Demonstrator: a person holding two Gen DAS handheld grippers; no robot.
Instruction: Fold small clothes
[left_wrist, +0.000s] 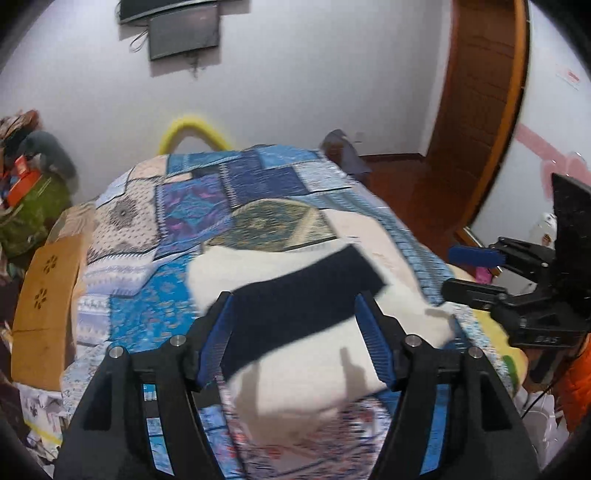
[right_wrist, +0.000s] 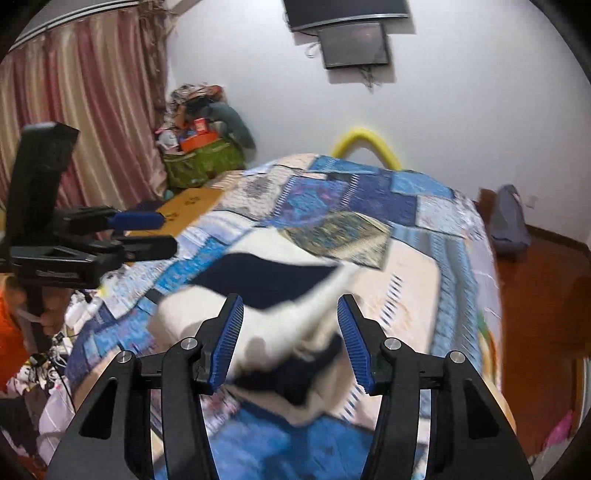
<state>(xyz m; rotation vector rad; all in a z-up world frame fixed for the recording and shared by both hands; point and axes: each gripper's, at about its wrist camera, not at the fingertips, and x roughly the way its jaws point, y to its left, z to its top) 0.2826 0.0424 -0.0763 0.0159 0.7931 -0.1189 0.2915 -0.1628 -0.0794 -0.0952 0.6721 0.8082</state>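
A small white garment with a dark navy band lies partly folded on the blue patchwork bedspread. My left gripper is open, its blue pads on either side of the garment's near part, a little above it. My right gripper is open over the same garment, whose navy band and a bunched navy part show between its fingers. The right gripper also shows in the left wrist view, and the left gripper in the right wrist view. Both views are motion-blurred.
A yellow padded arch stands at the bed's far end. A wooden stool and a green bag with clutter are left of the bed. A wooden door and brown floor lie to the right. Screens hang on the wall.
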